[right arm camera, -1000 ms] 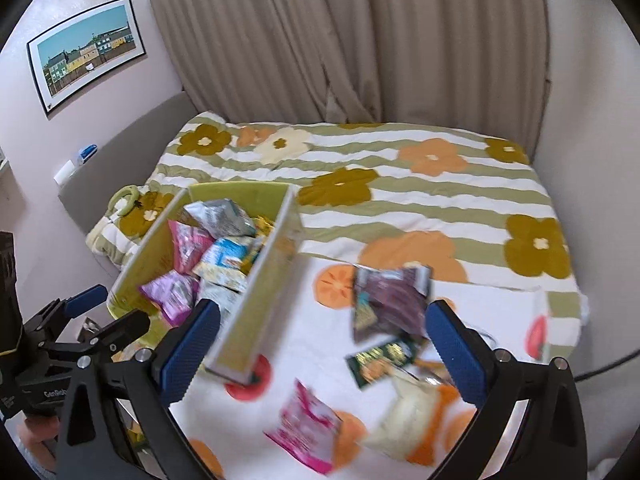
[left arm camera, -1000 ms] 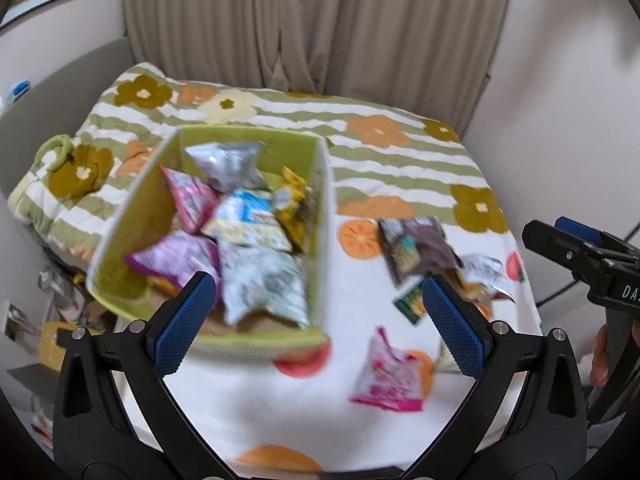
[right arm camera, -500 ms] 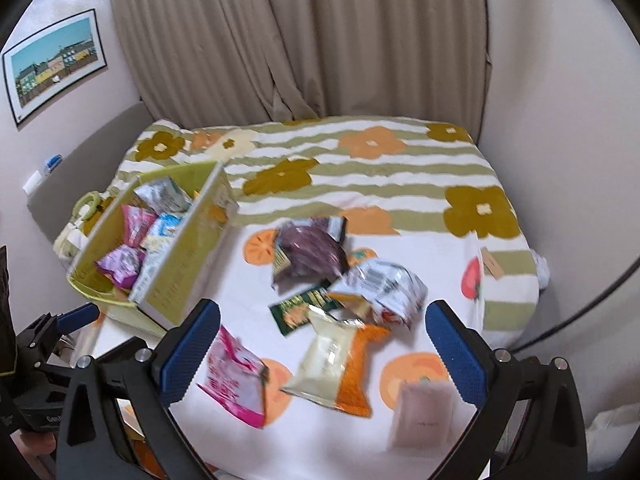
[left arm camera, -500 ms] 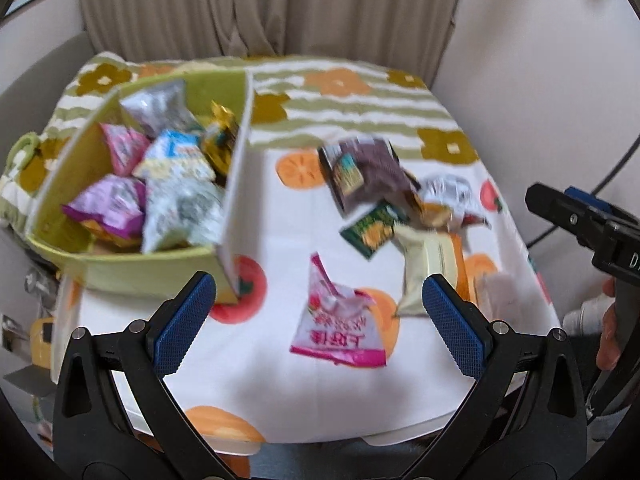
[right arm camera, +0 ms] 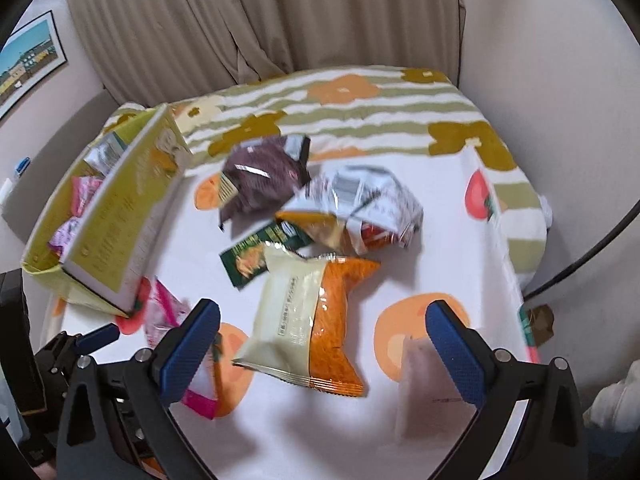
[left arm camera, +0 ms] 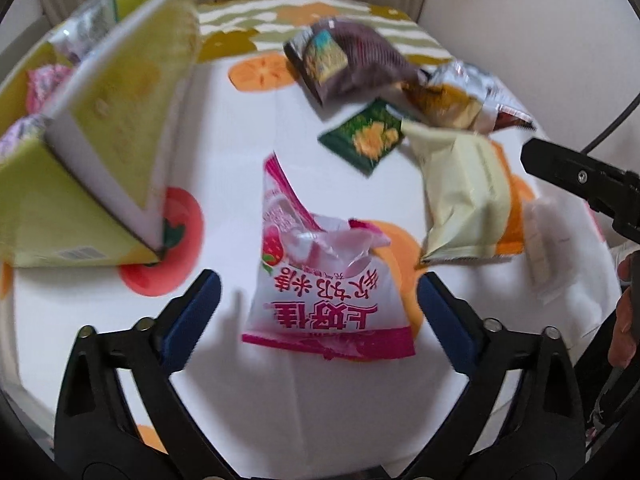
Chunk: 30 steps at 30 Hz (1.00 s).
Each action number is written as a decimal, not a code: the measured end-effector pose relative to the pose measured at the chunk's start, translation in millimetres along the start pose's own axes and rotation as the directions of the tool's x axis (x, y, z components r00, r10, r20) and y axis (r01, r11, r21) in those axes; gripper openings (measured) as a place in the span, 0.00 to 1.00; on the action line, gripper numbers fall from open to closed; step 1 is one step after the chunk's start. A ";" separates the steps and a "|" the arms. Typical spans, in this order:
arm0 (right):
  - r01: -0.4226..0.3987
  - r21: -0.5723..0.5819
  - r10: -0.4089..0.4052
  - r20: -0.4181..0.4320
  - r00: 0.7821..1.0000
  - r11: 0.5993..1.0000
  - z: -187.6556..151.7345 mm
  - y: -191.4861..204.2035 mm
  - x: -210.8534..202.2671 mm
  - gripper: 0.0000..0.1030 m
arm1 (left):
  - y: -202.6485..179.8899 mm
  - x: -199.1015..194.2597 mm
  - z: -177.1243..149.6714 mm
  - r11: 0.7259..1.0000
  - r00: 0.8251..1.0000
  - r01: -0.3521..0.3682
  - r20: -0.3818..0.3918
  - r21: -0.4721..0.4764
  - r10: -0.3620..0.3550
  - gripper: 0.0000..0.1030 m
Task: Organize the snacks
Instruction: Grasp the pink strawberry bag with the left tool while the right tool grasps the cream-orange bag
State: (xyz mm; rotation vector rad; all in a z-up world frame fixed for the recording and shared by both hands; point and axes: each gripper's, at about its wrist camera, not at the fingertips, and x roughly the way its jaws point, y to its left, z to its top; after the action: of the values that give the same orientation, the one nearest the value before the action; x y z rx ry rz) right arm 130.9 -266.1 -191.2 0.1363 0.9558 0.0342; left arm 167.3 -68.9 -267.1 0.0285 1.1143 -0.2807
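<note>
While both grippers hung above the white fruit-print cloth (left arm camera: 224, 160) covering the bench, each stood wide open and held nothing. The left gripper (left arm camera: 318, 312) had its blue-padded fingers (left arm camera: 192, 316) set to either side of a pink and white strawberry snack pouch (left arm camera: 320, 276), which lay flat on the cloth just ahead of them, untouched. The right gripper (right arm camera: 322, 346) was poised over a cream and orange foil snack bag (right arm camera: 308, 320), whose near end fell between its spread fingers without contact; a pale translucent flat packet (right arm camera: 424, 384) lay close by its right finger.

Farther along, a small dark green sachet with a yellow picture (right arm camera: 260, 256) lay touching the top edge of the cream and orange bag. Beyond it sat a crumpled silver and white bag (right arm camera: 360, 204) and, beside that, a dark purple crinkled bag (right arm camera: 264, 180), the two touching at their edges.

To the left stood a yellow-green cardboard box (right arm camera: 120, 216), open on top, with pink, purple and silver packets inside; its near corner rested just beside the pink pouch. Behind the cloth lay a green-striped floral bedspread (right arm camera: 360, 112), then beige curtains (right arm camera: 320, 12).
</note>
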 end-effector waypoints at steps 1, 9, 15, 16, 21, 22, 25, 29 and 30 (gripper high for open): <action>0.006 -0.002 -0.006 -0.005 1.000 1.000 -1.5 1.2 4.7 0.99 | -0.1 4.8 -0.4 1.000 1.000 0.000 -0.007 0.003 0.000 0.92; 0.018 -0.020 -0.019 -0.034 0.999 1.000 -8.7 9.8 36.2 0.99 | -10.3 25.4 -3.5 0.999 1.000 -0.012 -0.027 0.039 0.013 0.78; 0.039 -0.044 -0.041 -0.045 0.998 0.998 -11.4 18.5 50.1 0.99 | -8.5 24.6 -1.6 0.998 1.000 -0.012 -0.017 0.064 0.013 0.63; 0.039 -0.046 -0.041 -0.048 0.998 0.998 -11.8 20.0 52.3 0.99 | -6.5 23.7 -1.2 0.998 1.000 -0.007 -0.017 0.061 0.008 0.62; 0.048 -0.047 -0.051 -0.058 0.997 0.998 -12.7 24.1 60.6 0.95 | 0.0 25.2 2.2 0.999 1.000 0.020 -0.023 0.045 -0.019 0.55; 0.051 -0.049 -0.054 -0.064 0.996 0.998 -12.6 25.0 63.0 0.91 | 2.1 24.9 3.3 0.999 0.999 0.028 -0.024 0.038 -0.027 0.54; 0.056 -0.045 -0.059 -0.079 0.995 0.997 -12.3 26.3 69.9 0.83 | 4.7 23.4 4.0 0.999 0.999 0.040 -0.029 0.031 -0.040 0.52; 0.067 -0.027 -0.069 -0.093 0.993 0.997 -12.3 25.8 75.9 0.72 | 6.7 19.7 3.7 0.999 0.999 0.029 -0.039 0.035 -0.027 0.51; 0.066 -0.024 -0.068 -0.092 0.993 0.998 -12.1 26.0 75.7 0.71 | 6.9 18.7 3.4 0.999 0.999 0.027 -0.040 0.034 -0.025 0.51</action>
State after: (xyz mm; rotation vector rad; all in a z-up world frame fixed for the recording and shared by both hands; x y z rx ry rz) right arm 165.4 -232.3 -256.2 0.0842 1.0524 -0.0115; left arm 179.6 -66.7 -283.0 0.0508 1.1496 -0.3239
